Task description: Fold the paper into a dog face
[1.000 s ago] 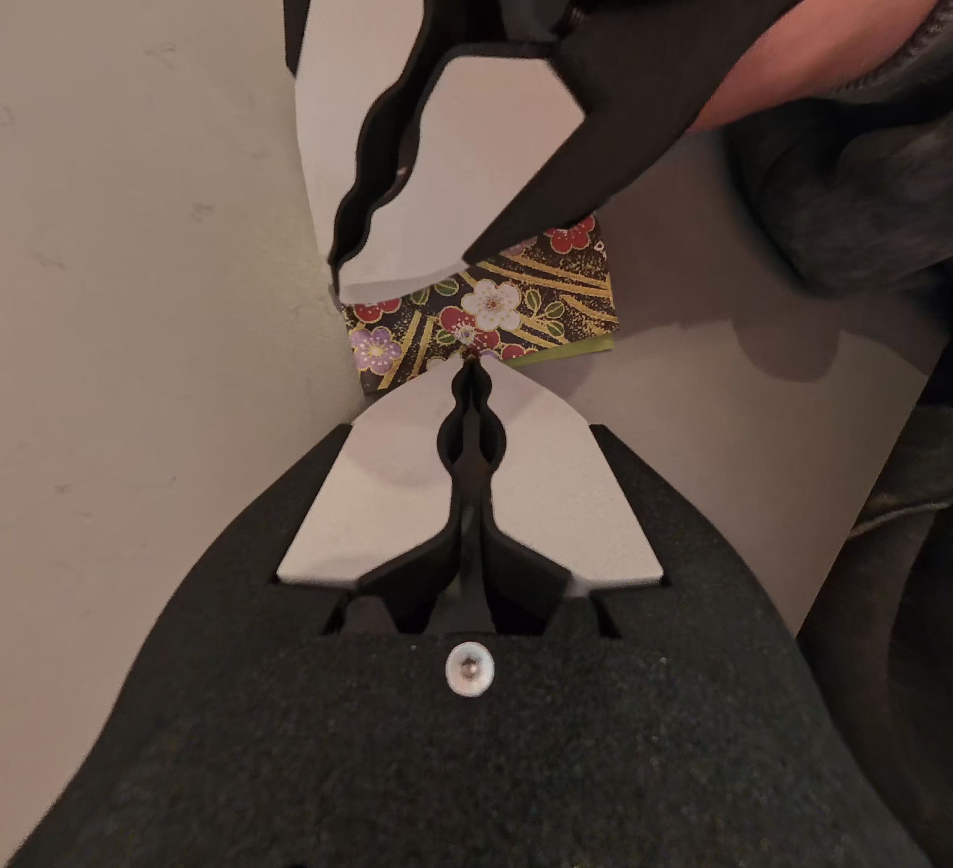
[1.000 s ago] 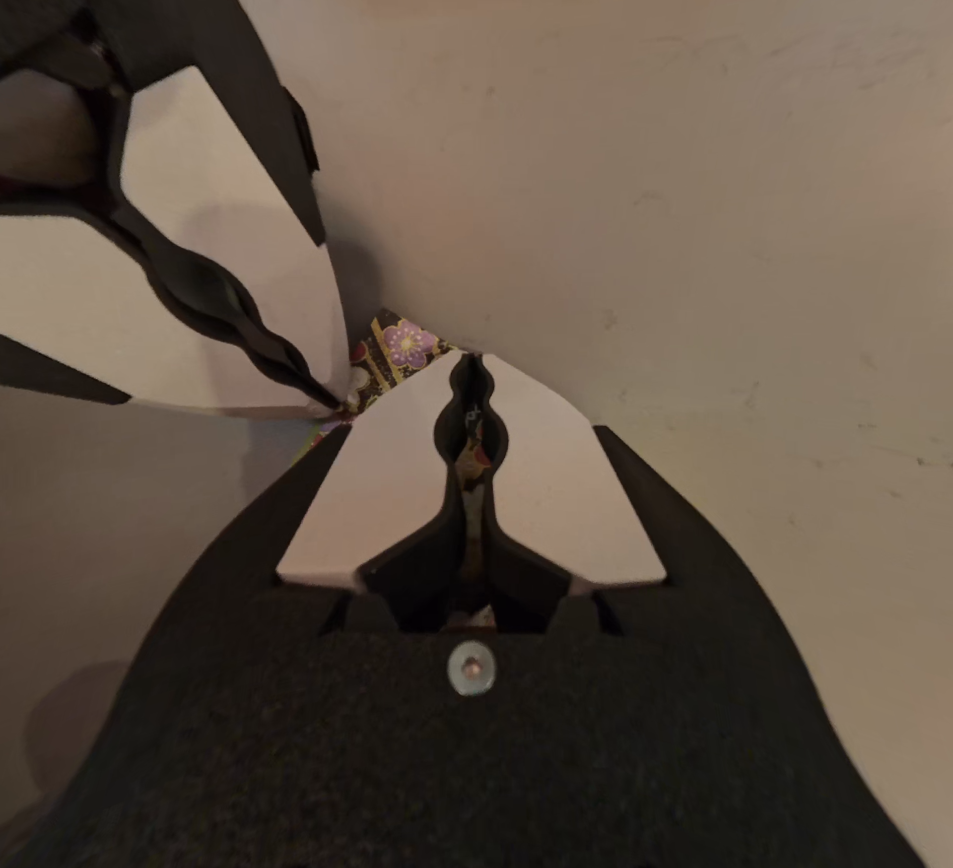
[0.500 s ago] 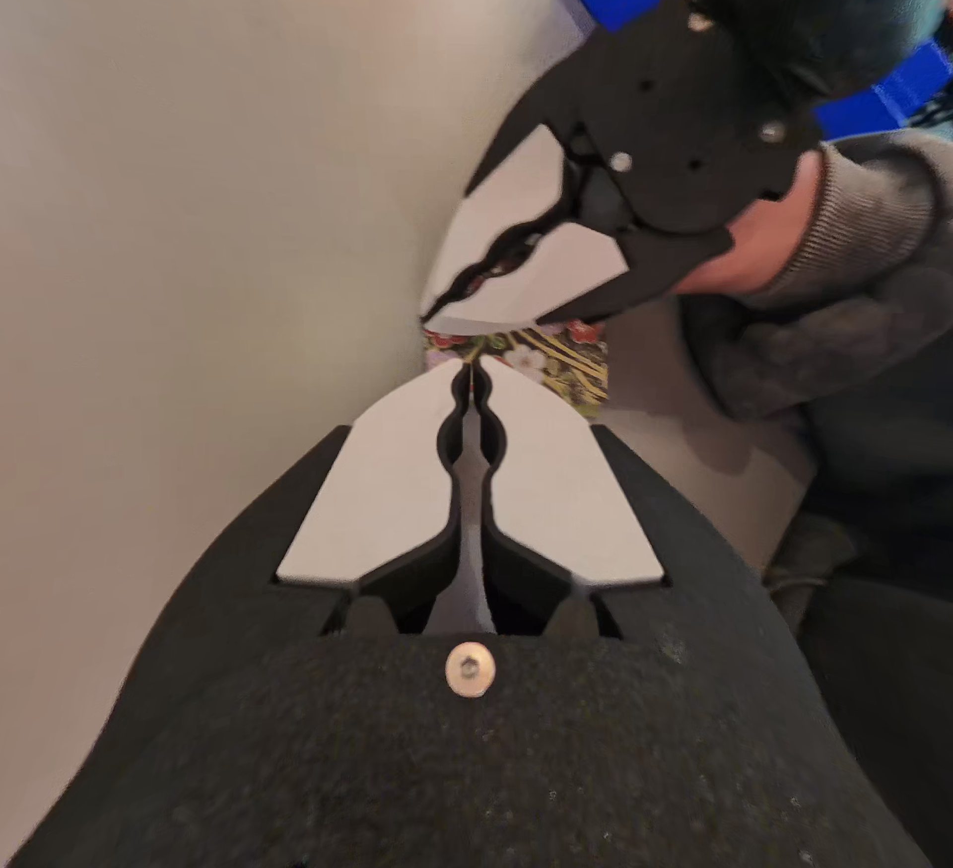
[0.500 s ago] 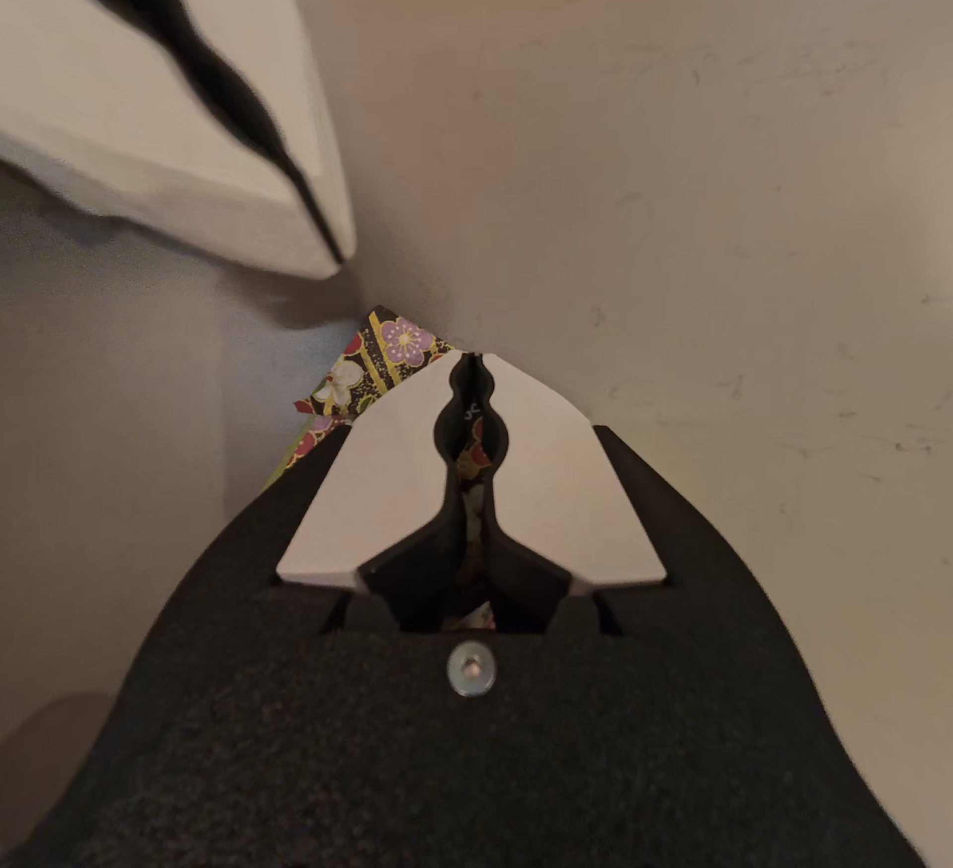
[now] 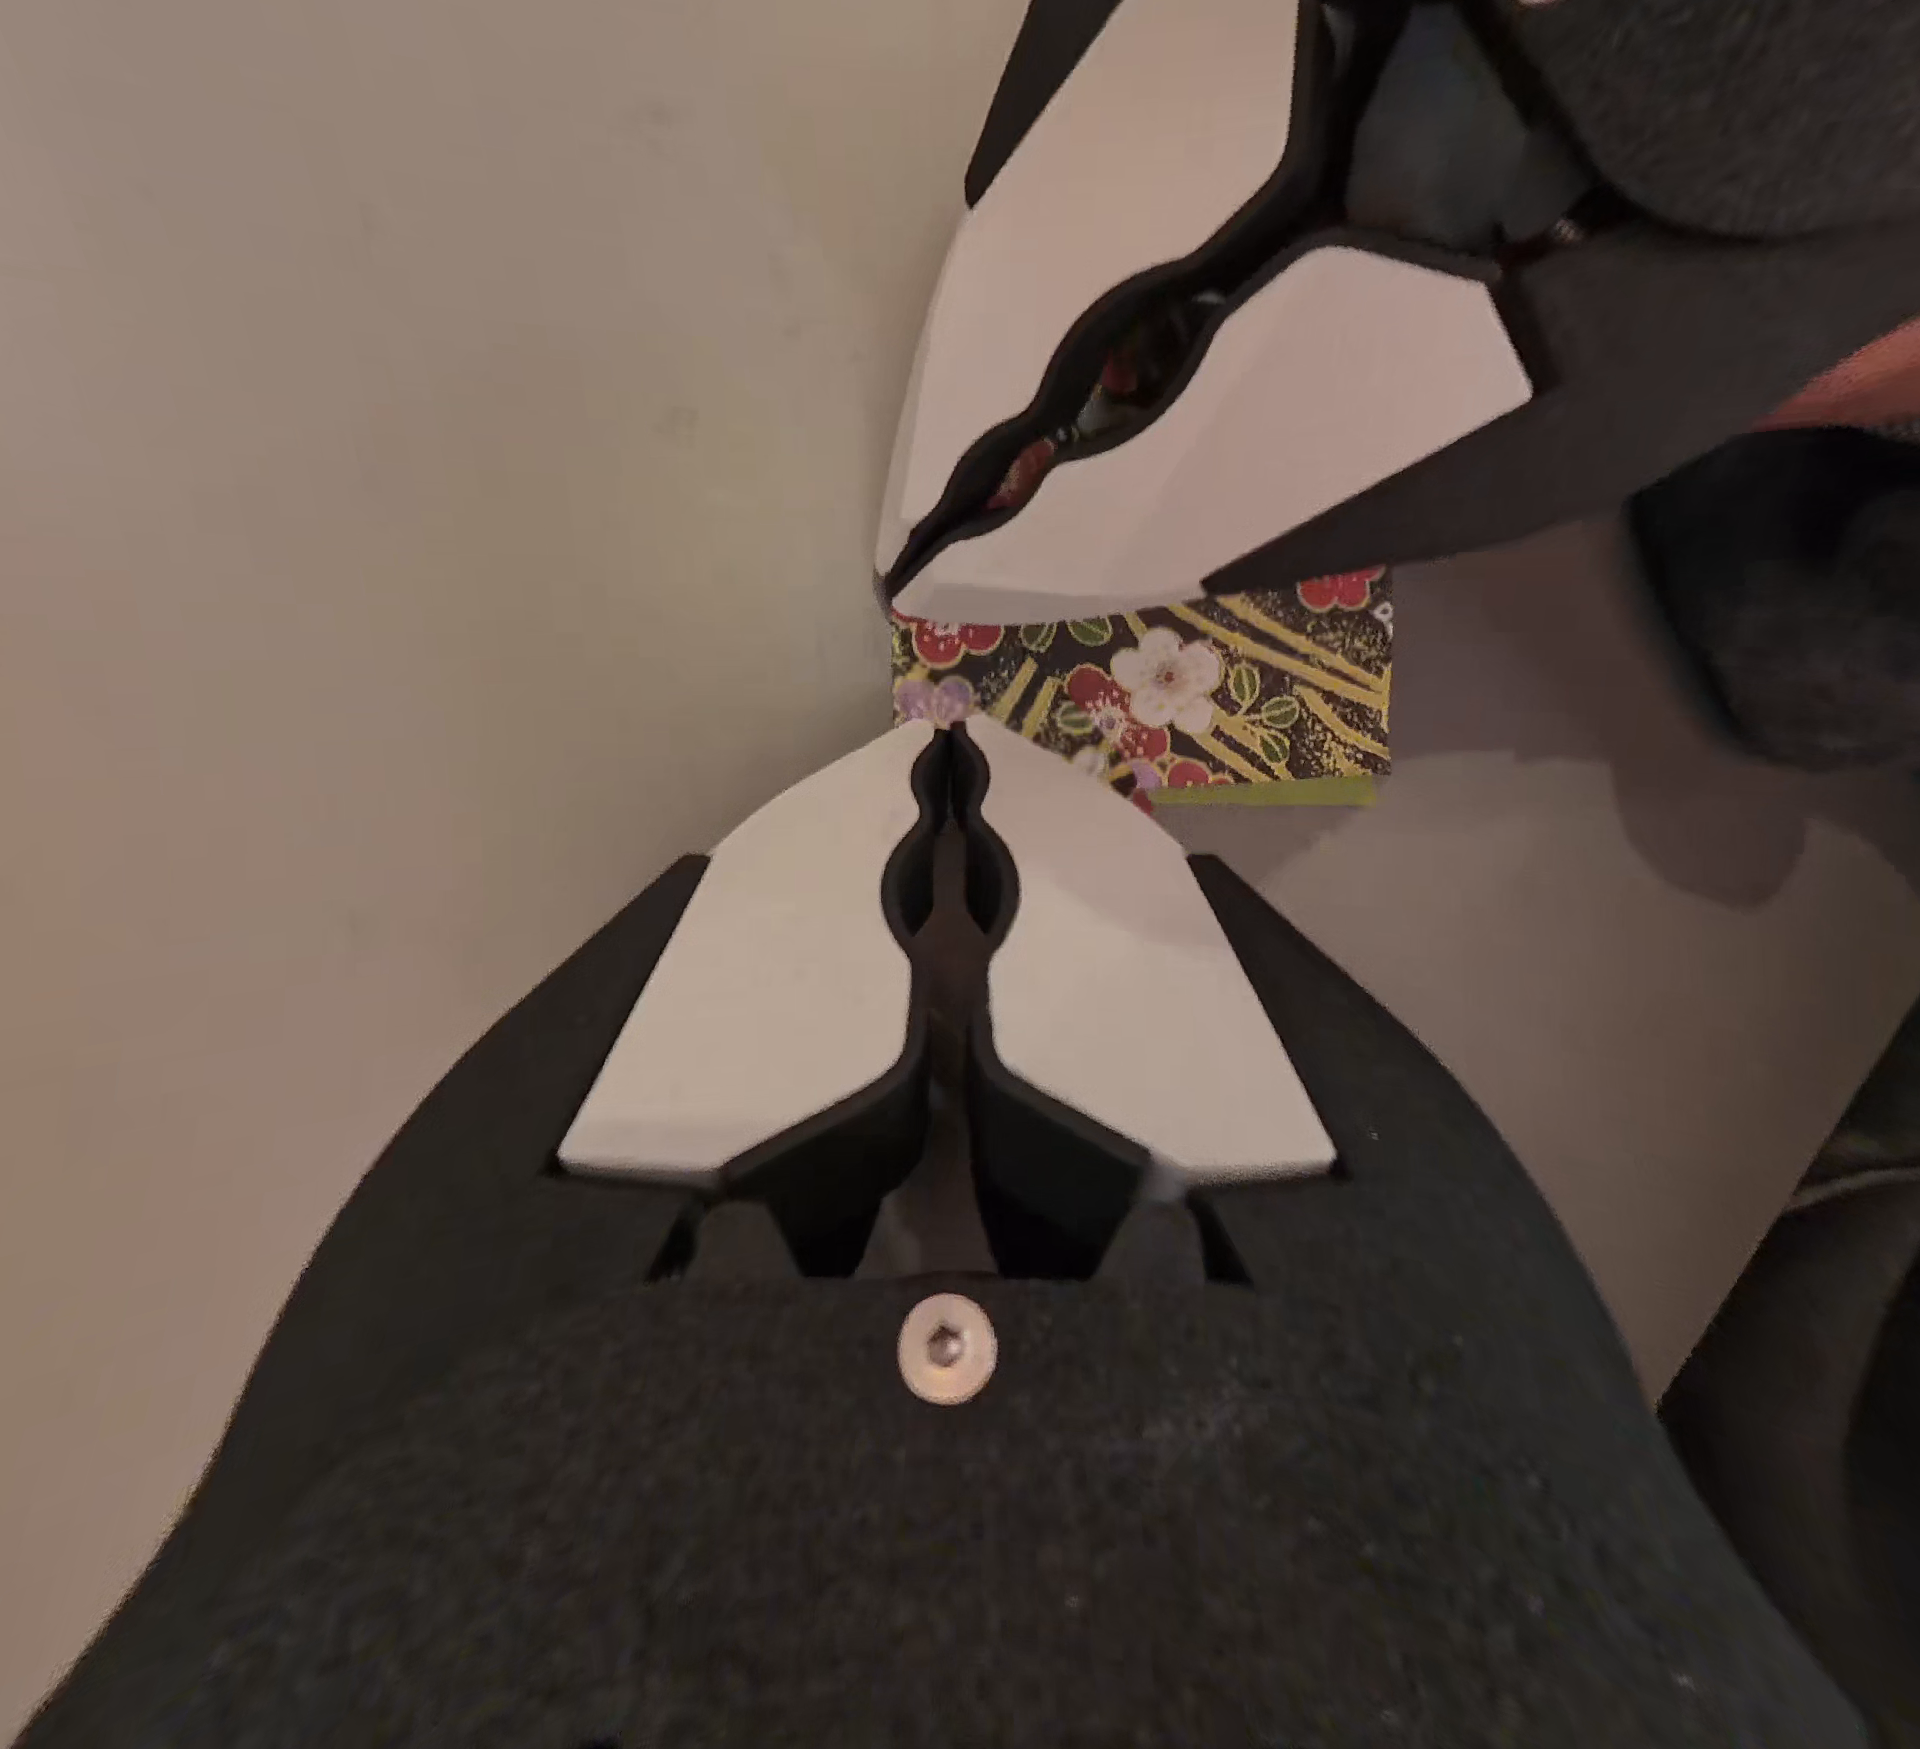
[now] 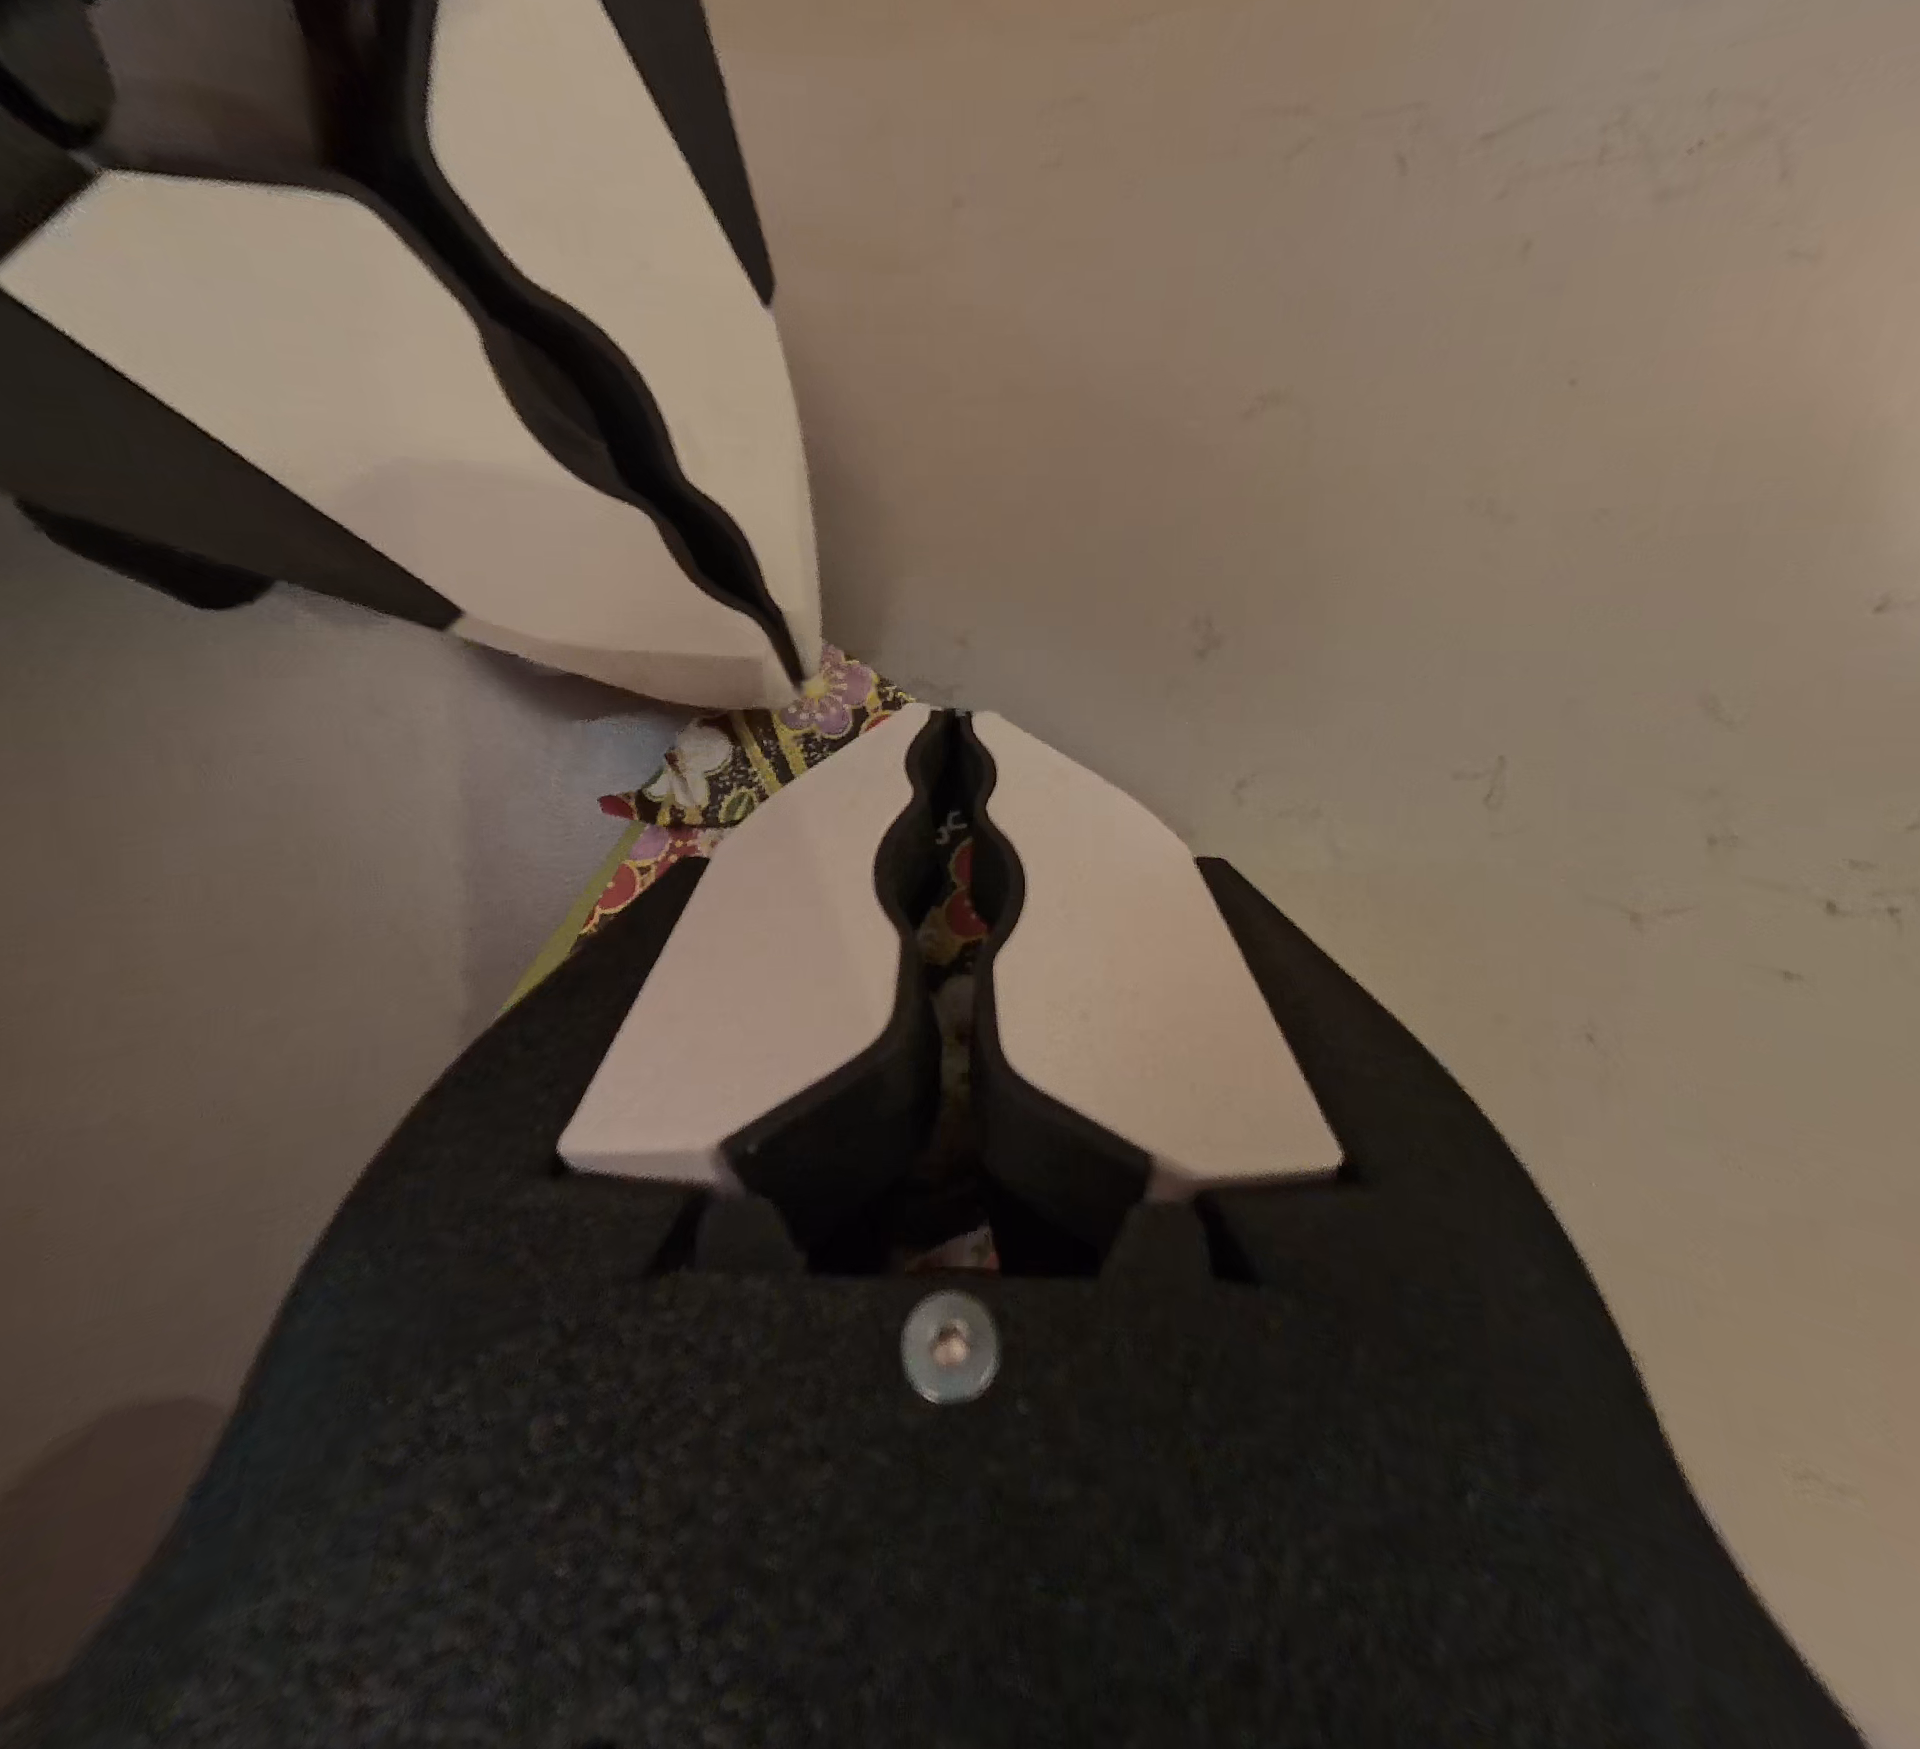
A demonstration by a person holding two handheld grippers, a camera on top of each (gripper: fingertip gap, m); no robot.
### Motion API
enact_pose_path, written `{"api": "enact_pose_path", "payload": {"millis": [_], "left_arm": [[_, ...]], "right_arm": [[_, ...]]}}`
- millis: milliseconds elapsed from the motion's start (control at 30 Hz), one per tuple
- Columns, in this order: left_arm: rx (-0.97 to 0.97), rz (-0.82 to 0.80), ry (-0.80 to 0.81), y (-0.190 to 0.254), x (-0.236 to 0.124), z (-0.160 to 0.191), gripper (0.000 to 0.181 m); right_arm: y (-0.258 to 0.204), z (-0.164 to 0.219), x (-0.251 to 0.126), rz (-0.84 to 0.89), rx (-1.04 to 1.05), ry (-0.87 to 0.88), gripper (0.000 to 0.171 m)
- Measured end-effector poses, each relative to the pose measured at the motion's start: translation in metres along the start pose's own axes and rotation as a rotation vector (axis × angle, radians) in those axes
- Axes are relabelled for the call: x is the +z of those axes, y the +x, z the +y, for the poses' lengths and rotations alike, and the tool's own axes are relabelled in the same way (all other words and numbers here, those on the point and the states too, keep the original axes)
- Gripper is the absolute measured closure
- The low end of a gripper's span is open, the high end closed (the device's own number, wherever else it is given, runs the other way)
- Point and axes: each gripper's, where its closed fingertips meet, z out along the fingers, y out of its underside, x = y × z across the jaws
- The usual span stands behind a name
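Observation:
The folded paper [image 5: 1195,681] is black with red, white and purple flowers and a green underside edge, and it lies flat on the table [image 5: 416,452]. My left gripper [image 5: 951,735] is shut, its tips on a purple flower at the paper's left edge. Nothing shows between its fingers. My right gripper [image 6: 951,714] is shut, its tips at the paper's far corner. The paper [image 6: 727,754] runs under it and its pattern shows through the finger gaps. In the left wrist view the right gripper [image 5: 896,582] comes in from the top right. In the right wrist view the left gripper [image 6: 800,676] comes in from the top left.
A person's dark sleeve [image 5: 1787,619] lies on the table right of the paper. The table's edge [image 5: 1621,1367] runs at the lower right in the left wrist view. The beige tabletop [image 6: 1455,349] beyond the paper has faint scuffs. The tips of both grippers are at nearly the same place.
My left gripper drew back from the paper half a second ago and has come back down, its tips now on the purple flower. My right gripper stayed put, shut.

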Motion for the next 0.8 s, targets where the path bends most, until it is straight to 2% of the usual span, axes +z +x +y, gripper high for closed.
{"api": "enact_pose_path", "payload": {"millis": [267, 400, 567, 667, 800], "left_arm": [[-0.038, 0.003, 0.008, 0.000, -0.005, 0.006, 0.181], [-0.019, -0.023, -0.003, 0.000, -0.004, 0.006, 0.181], [-0.032, -0.017, 0.000, 0.000, -0.004, 0.005, 0.181], [-0.035, -0.027, -0.005, 0.000, -0.004, 0.005, 0.181], [-0.025, -0.032, -0.014, 0.000, -0.004, 0.006, 0.181]], "right_arm": [[-0.001, 0.000, -0.002, -0.059, 0.041, 0.044, 0.171], [0.003, -0.014, -0.021, -0.123, 0.164, 0.185, 0.171], [0.014, -0.020, -0.035, -0.102, 0.282, 0.303, 0.171], [0.019, -0.015, -0.042, -0.065, 0.337, 0.315, 0.171], [0.035, -0.004, -0.082, 0.074, 0.361, 0.364, 0.171]]}}
